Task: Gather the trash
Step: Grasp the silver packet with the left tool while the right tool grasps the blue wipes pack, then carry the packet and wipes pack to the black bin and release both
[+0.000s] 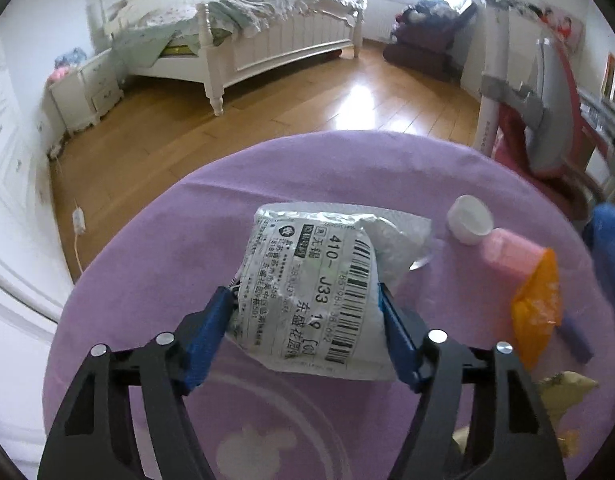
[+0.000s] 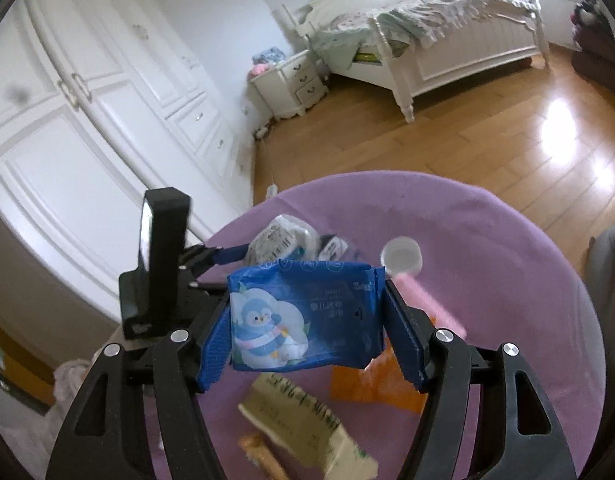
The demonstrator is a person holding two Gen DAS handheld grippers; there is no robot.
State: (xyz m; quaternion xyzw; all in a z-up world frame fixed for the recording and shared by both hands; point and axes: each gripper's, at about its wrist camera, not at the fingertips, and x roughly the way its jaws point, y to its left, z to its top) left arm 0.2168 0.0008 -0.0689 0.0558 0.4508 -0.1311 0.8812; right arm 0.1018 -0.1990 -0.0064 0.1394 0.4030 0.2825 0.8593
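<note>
Your left gripper point(image 1: 305, 300) fingers clamp the grey mailer bag point(image 1: 319, 292) across its width. Your right gripper point(image 2: 307, 316) fingers grip the blue wipes pack point(image 2: 303, 316) end to end, its long axis spanning them. Both are in hand above the desk point(image 1: 347, 168).

Cap point(image 1: 469, 219) right of mailer bag point(image 1: 323, 292), on table point(image 1: 187, 260).

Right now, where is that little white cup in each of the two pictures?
Left wrist view: the white cup lies right of centre on the purple cloth, beside the pink tube.
Right wrist view: the cup sits just above centre, blurred, behind the blue packet.
Shared landmark: the white bed.
</note>
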